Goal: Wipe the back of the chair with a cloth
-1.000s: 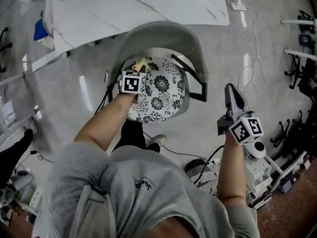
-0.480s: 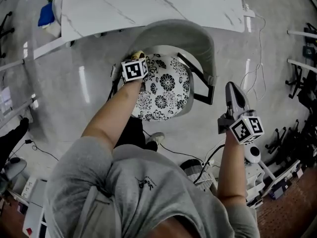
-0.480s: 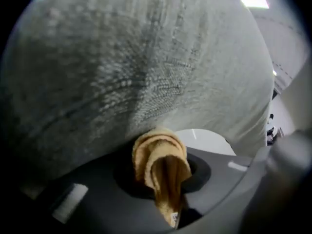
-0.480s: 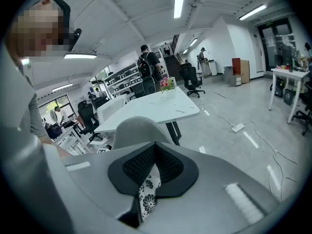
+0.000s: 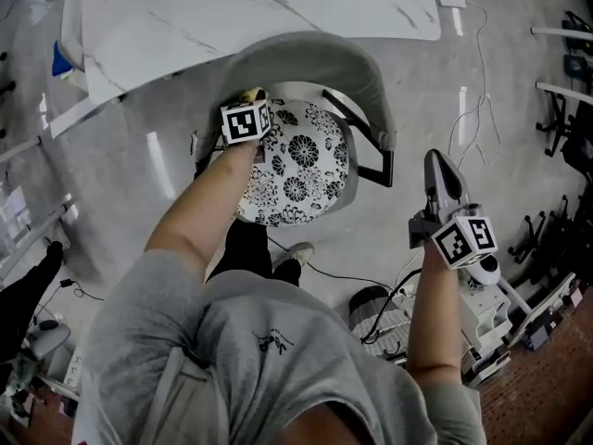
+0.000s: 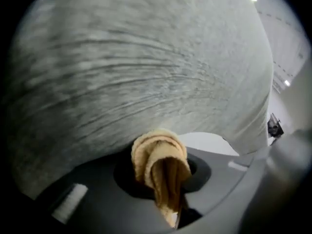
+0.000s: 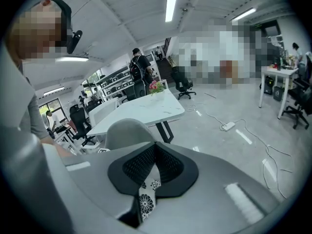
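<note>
- Left gripper (image 6: 163, 174): fingers were clamped on a folded tan cloth (image 6: 156, 152), which bunched out past the tips.
- The cloth sat hard up against the inner face of the grey chair back (image 6: 146, 67), which filled the left gripper view. Actual contact looked likely but could not be confirmed.
- In the head view the cloth was at the upper left end of the chair's curved back, above the floral seat cushion (image 5: 296, 167).
- Right gripper (image 7: 155, 155): fingers were together with nothing held, and it was parked at right of the frame, well apart from the chair.
- Progress, as a judgement: the wipe was under way at the back's left end. The fabric showed no trace of which parts were done, and the middle and right sweep looked still to do.
- Against the earlier frames, the left gripper had crept from over the cushion's edge up to the back. The right gripper had kept its place.
- The white marble surface (image 5: 232, 12) lay beyond the chair.
</note>
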`<state>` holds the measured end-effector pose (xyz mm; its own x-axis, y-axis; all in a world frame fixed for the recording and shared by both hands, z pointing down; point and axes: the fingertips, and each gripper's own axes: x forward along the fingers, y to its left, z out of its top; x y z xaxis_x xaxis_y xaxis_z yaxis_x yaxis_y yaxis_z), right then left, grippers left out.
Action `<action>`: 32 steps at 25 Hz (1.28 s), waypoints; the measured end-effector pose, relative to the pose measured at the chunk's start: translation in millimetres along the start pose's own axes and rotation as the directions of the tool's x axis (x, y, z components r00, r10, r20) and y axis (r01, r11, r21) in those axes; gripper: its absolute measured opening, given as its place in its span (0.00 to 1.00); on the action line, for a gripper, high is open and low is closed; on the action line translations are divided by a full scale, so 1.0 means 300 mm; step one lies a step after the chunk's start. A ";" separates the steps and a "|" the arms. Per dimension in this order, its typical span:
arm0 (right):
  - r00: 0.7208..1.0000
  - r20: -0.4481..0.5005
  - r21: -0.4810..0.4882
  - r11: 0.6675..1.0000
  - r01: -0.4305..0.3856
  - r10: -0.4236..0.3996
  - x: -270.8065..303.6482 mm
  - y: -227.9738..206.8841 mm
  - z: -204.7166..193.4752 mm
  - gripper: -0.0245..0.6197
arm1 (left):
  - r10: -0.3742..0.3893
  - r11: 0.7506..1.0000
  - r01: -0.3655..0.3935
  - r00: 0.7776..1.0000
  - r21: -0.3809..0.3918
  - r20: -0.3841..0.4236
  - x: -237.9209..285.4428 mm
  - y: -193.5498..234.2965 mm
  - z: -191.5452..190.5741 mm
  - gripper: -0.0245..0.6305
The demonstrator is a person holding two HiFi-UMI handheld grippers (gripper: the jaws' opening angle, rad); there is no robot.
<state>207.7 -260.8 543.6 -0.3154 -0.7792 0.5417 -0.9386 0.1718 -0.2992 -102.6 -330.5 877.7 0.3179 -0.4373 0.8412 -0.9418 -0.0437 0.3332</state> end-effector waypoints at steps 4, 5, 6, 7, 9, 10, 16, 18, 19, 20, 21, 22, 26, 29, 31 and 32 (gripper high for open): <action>0.999 0.009 0.017 0.999 0.039 -0.039 -0.046 -0.044 0.002 0.04 | -0.042 0.991 0.045 0.999 0.126 -0.028 0.062 -0.102 0.031 0.22; 0.999 0.012 0.020 0.999 0.047 -0.047 -0.060 -0.058 0.002 0.04 | -0.050 0.987 0.055 0.998 0.154 -0.036 0.077 -0.129 0.038 0.22; 0.998 0.014 0.022 0.998 0.056 -0.056 -0.074 -0.074 0.001 0.04 | -0.059 0.981 0.067 0.997 0.182 -0.045 0.092 -0.157 0.042 0.22; 0.998 0.013 0.025 0.997 0.067 -0.067 -0.088 -0.089 0.000 0.04 | -0.071 0.974 0.080 0.996 0.214 -0.053 0.109 -0.189 0.045 0.22; 0.996 0.012 0.034 0.995 0.089 -0.090 -0.116 -0.120 -0.005 0.04 | -0.105 0.948 0.121 0.992 0.296 -0.069 0.148 -0.269 0.049 0.22; 0.995 0.013 0.039 0.994 0.099 -0.099 -0.131 -0.134 -0.009 0.04 | -0.127 0.930 0.145 0.989 0.338 -0.077 0.165 -0.315 0.052 0.22; 0.988 0.013 0.070 0.986 0.153 -0.155 -0.225 -0.220 -0.045 0.04 | -0.233 0.828 0.257 0.966 0.498 -0.111 0.222 -0.603 0.056 0.22; 0.986 0.013 0.084 0.983 0.166 -0.168 -0.244 -0.249 -0.062 0.04 | -0.248 0.801 0.289 0.957 0.525 -0.150 0.246 -0.663 0.017 0.22; 0.985 0.013 0.089 0.981 0.171 -0.172 -0.252 -0.261 -0.070 0.04 | -0.250 0.785 0.303 0.953 0.541 -0.170 0.254 -0.687 -0.004 0.22; 0.984 0.013 0.093 0.980 0.174 -0.176 -0.258 -0.271 -0.077 0.04 | -0.253 0.768 0.315 0.949 0.558 -0.186 0.258 -0.712 -0.019 0.22; 0.984 0.013 0.097 0.980 0.176 -0.178 -0.264 -0.279 -0.083 0.04 | -0.257 0.749 0.325 0.946 0.577 -0.199 0.260 -0.736 -0.031 0.22; 0.983 0.015 0.099 0.979 0.178 -0.181 -0.270 -0.285 -0.089 0.04 | -0.261 0.728 0.335 0.942 0.599 -0.210 0.262 -0.757 -0.044 0.22; 0.983 0.023 0.103 0.978 0.180 -0.184 -0.285 -0.289 -0.109 0.04 | -0.286 0.616 0.388 0.921 0.686 -0.264 0.252 -0.841 -0.112 0.22; 0.982 0.024 0.097 0.978 0.184 -0.187 -0.296 -0.288 -0.112 0.04 | -0.292 0.517 0.413 0.909 0.750 -0.299 0.235 -0.909 -0.160 0.22; 0.981 0.028 0.099 0.977 0.187 -0.191 -0.310 -0.285 -0.116 0.04 | -0.298 0.428 0.433 0.896 0.793 -0.328 0.216 -0.951 -0.194 0.22; 0.981 0.031 0.101 0.977 0.189 -0.193 -0.318 -0.283 -0.118 0.04 | -0.305 0.375 0.447 0.887 0.812 -0.347 0.204 -0.968 -0.213 0.22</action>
<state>312.4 -179.8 545.1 -0.1233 -0.8163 0.5644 -0.9622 -0.0409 -0.2694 197.3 -287.1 859.6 0.6073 -0.0631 0.7920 -0.2999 -0.9413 0.1550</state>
